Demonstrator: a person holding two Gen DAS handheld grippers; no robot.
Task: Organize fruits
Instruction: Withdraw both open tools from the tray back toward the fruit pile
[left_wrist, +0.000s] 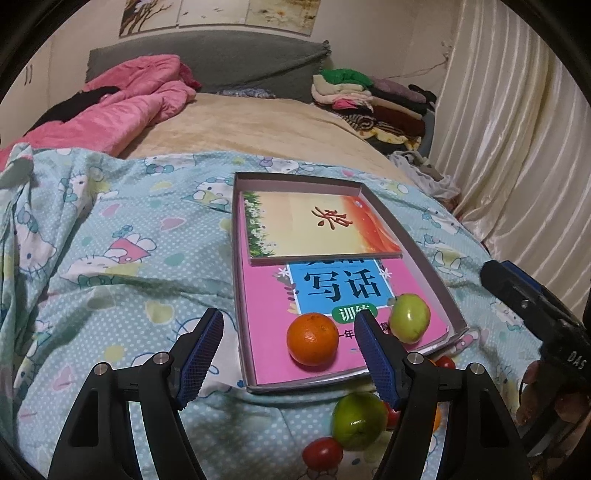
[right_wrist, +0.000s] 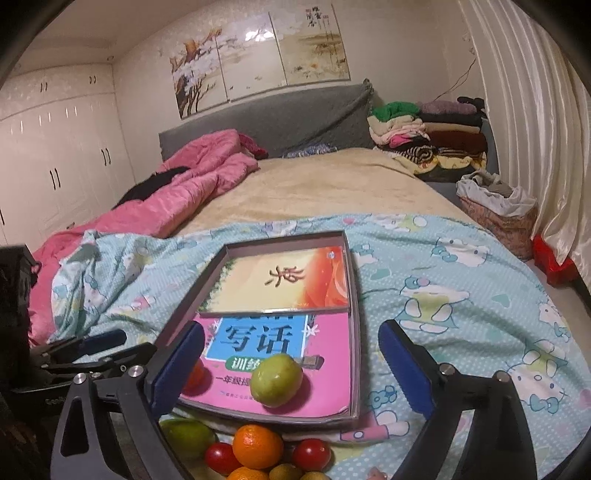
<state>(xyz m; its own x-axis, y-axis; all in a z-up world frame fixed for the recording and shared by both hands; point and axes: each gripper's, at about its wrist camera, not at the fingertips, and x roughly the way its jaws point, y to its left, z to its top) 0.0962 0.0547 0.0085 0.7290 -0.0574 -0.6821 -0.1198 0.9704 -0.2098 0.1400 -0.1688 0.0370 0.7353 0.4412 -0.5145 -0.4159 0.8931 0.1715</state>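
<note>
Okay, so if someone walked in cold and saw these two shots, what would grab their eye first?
Probably the shallow box on the cartoon-print quilt, lined with bright books, with an orange and a green fruit sitting on the pink book at its near end. Next, the heap of loose fruit on the quilt just in front of the box. Both grippers, left and right, hang open, holding nothing.
</note>
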